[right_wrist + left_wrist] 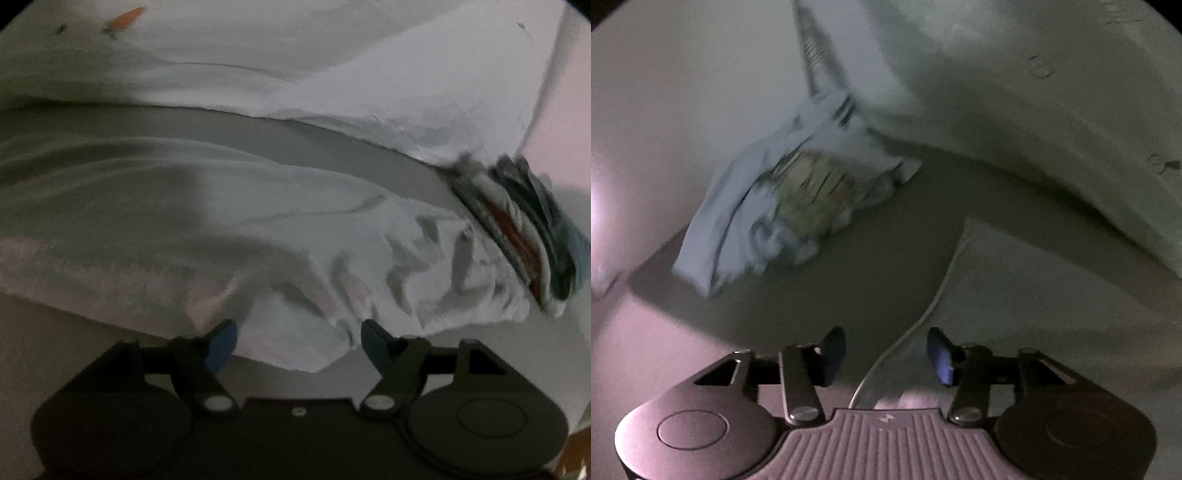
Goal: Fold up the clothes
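A white garment (258,229) lies spread and wrinkled on a pale surface in the right wrist view. Its near edge sits between the blue pads of my right gripper (299,341), which is open and holds nothing. In the left wrist view a hemmed corner of white cloth (1015,295) lies under and ahead of my left gripper (886,354), which is open with the hem running between its fingers. A crumpled light-blue garment with a printed patch (783,206) lies farther ahead at the left.
A folded stack of dark and red-striped clothes (528,229) sits at the right of the right wrist view. A large white sheet with small printed marks (295,66) covers the back; it also shows in the left wrist view (1052,92).
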{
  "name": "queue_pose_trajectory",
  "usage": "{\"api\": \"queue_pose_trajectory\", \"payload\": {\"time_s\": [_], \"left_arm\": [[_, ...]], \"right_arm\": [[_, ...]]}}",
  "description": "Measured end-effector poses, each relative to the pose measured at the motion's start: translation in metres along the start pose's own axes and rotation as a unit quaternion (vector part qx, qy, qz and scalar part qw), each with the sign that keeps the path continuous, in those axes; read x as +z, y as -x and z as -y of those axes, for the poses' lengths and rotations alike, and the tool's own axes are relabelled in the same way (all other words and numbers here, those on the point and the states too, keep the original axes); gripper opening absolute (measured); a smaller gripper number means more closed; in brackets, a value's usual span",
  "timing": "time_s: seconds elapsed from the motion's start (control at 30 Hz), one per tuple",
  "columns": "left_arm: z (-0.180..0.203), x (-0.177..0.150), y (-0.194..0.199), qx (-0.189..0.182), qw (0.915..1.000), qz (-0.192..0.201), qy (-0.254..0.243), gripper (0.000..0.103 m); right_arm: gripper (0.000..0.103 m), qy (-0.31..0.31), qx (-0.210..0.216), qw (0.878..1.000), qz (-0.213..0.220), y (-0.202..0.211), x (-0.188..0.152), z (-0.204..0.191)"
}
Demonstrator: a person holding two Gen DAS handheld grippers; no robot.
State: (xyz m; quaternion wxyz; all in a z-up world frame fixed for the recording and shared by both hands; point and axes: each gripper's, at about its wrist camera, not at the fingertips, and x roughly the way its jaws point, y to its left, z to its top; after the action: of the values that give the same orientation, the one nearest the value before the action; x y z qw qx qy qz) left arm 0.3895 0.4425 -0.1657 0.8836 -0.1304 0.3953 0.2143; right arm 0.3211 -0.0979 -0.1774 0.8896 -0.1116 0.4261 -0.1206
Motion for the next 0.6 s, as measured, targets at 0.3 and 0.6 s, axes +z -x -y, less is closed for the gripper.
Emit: {"api": "queue_pose_trajectory", "payload": {"time_s": [0.3,0.6], "left_arm": [[0.044,0.051,-0.054,-0.073,0.9956,0.01,-0.059,0.075],[0.065,0.06,-0.072,-0.025,0.996,0.02,-0.083,0.001]], "right_arm": [[0.075,0.033,0.0,0.999,-0.012,0.0,0.0,-0.014],[0.076,0.081,-0.014,0.996,-0.015,-0.003,0.004,-0.026]]}}
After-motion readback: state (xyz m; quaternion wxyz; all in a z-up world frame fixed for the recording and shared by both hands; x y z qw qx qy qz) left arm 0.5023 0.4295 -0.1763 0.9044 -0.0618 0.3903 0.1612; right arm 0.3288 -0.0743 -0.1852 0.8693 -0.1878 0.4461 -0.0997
